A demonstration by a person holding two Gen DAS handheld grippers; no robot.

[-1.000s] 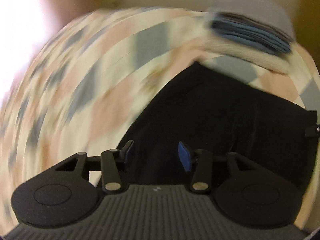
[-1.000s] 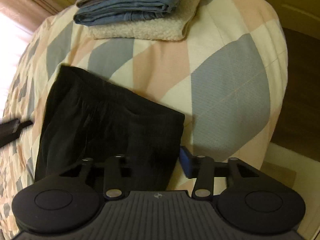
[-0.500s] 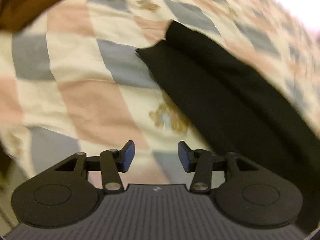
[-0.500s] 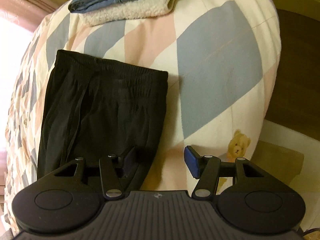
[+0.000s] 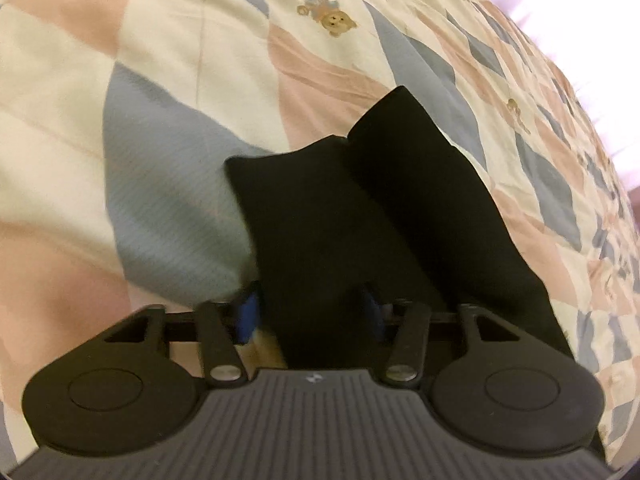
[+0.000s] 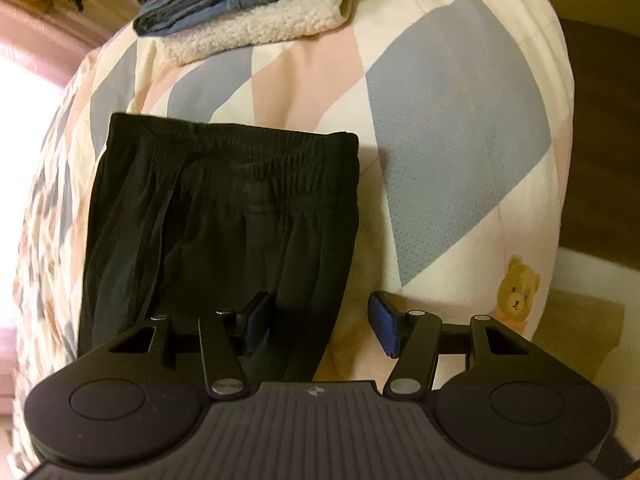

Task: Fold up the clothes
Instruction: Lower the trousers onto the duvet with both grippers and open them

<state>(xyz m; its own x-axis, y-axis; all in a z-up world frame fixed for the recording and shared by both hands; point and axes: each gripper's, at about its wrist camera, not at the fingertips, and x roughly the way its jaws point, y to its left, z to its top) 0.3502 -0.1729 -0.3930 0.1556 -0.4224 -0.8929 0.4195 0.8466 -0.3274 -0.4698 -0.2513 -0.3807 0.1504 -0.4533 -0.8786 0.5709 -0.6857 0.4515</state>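
Black trousers (image 6: 224,208) lie flat on the quilt, their elastic waistband (image 6: 236,140) at the far end in the right wrist view. My right gripper (image 6: 320,324) is open and low over the right edge of the trousers, with that edge between its pads. In the left wrist view the two leg ends of the trousers (image 5: 320,208) point away from me. My left gripper (image 5: 310,312) straddles the nearer leg. Its jaws are closing with the black cloth between them, and the pads still stand apart.
A patchwork quilt (image 5: 160,184) with teddy-bear prints covers the bed. A stack of folded clothes (image 6: 240,4), blue and grey on a cream fleece, sits beyond the waistband. The bed's edge drops to a dark floor (image 6: 600,120) on the right.
The left gripper swung from the blurred waist side to the leg ends, which now lie between its jaws. The right gripper sank closer to the trousers' right edge.
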